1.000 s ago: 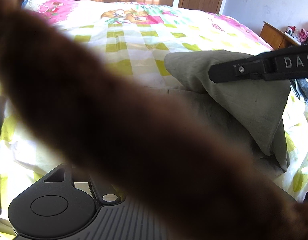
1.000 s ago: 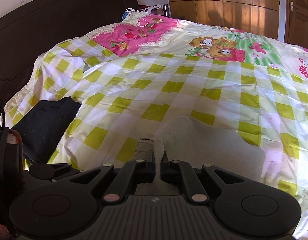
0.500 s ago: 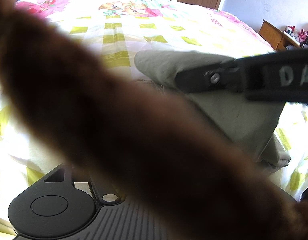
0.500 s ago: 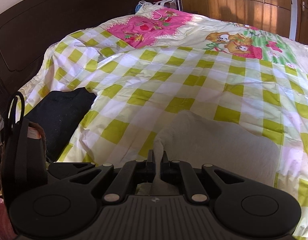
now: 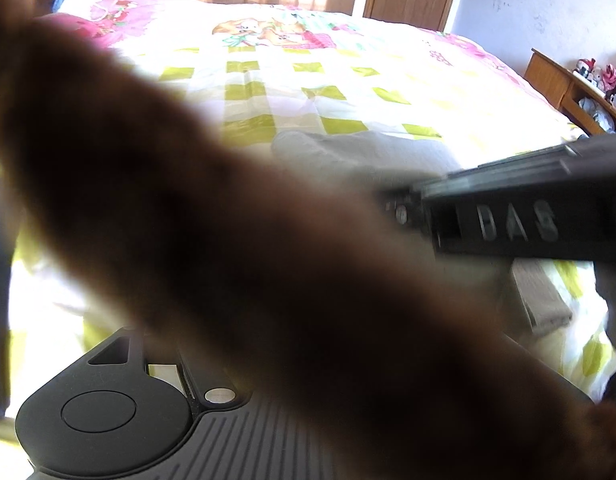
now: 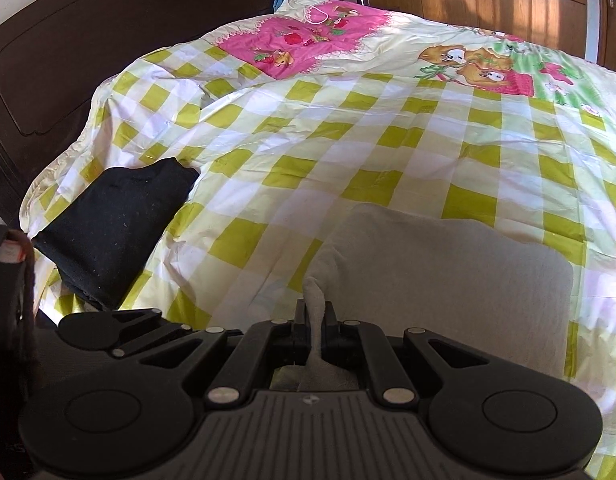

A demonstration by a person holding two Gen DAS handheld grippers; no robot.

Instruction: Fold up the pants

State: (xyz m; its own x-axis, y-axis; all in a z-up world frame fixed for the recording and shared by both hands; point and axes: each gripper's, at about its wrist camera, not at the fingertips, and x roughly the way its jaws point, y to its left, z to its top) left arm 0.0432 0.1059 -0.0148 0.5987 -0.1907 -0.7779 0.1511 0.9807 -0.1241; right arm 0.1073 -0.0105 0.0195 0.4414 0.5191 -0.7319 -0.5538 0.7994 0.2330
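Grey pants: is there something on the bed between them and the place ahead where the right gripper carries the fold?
Nothing visible. The right gripper is shut on the grey pants, and the checked bedspread ahead lies bare. The black garment lies off to the left.

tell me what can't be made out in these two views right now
- Left wrist view: a blurred brown shape close to the lens hides the left gripper's fingers; open or shut cannot be told.
- Left wrist view: most of the grey pants is covered by that shape and the right gripper.
- Right wrist view: the pants edge pinched in the right gripper disappears behind the gripper body.
- Right wrist view: the black garment is partly cut off below.
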